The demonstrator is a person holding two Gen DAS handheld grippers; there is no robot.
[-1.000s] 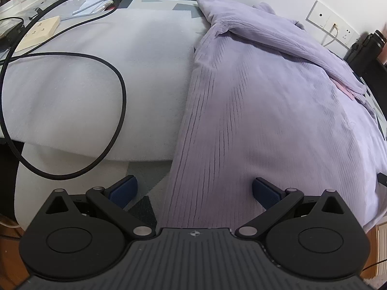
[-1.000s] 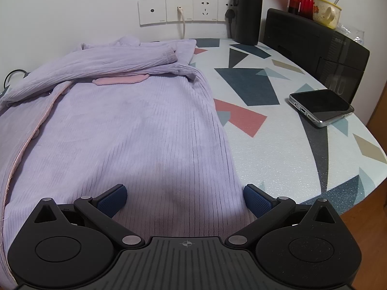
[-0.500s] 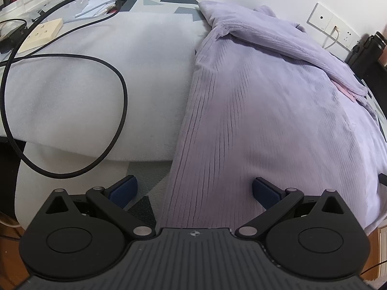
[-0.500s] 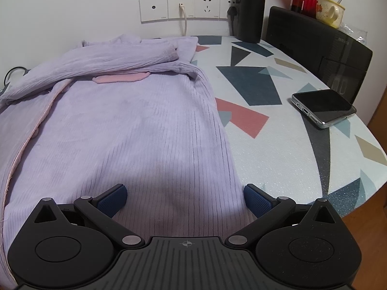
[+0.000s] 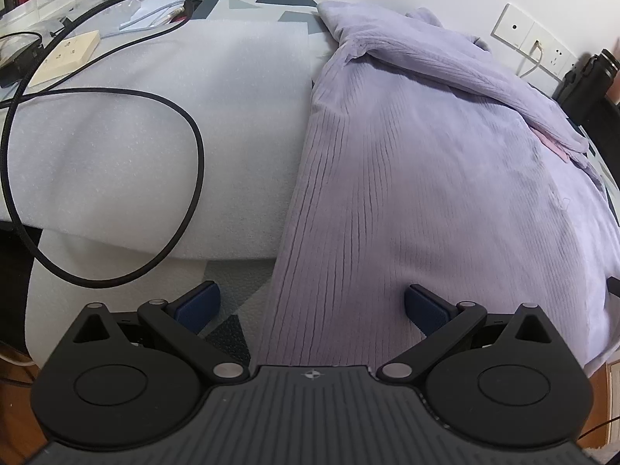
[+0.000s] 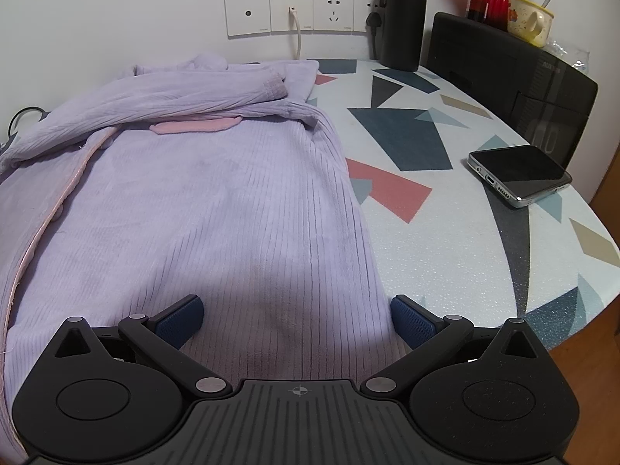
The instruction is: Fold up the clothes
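Lilac ribbed garment (image 6: pixel 217 201) lies spread flat on the table (image 6: pixel 457 240), sleeve folded across the far end near the wall, pink trim showing at the collar and down the placket.

Left gripper (image 5: pixel 312 302): jaws spread wide, nothing between them. It sits at the near hem over the garment's left edge; the left pad is above bare tabletop, the right pad above fabric. Can't tell whether either pad touches the cloth.

Right gripper (image 6: pixel 296 316): also wide, holding nothing. It straddles the near right corner of the garment, left pad over fabric, right pad just past the side edge. Contact unclear here too.

Hidden/cut off:
- Near hem is covered by both gripper bodies in both views, so the actual hem line isn't visible.
- Garment's left part runs out of the right wrist view; its right part is squeezed into the fisheye rim in the left wrist view.
- What lies under the folded sleeve can't be seen.

Around it: white foam sheet (image 5: pixel 155 124) left of the garment with a black cable (image 5: pixel 195 162) looped on it, and a beige power strip (image 5: pixel 66 56) further back. To the right, well apart from the garment: phone (image 6: pixel 519 174), black bottle (image 6: pixel 405 19) by the wall sockets (image 6: pixel 294 13), black box (image 6: pixel 511 85) carrying a mug (image 6: pixel 529 25) and a red vase, partly cropped.
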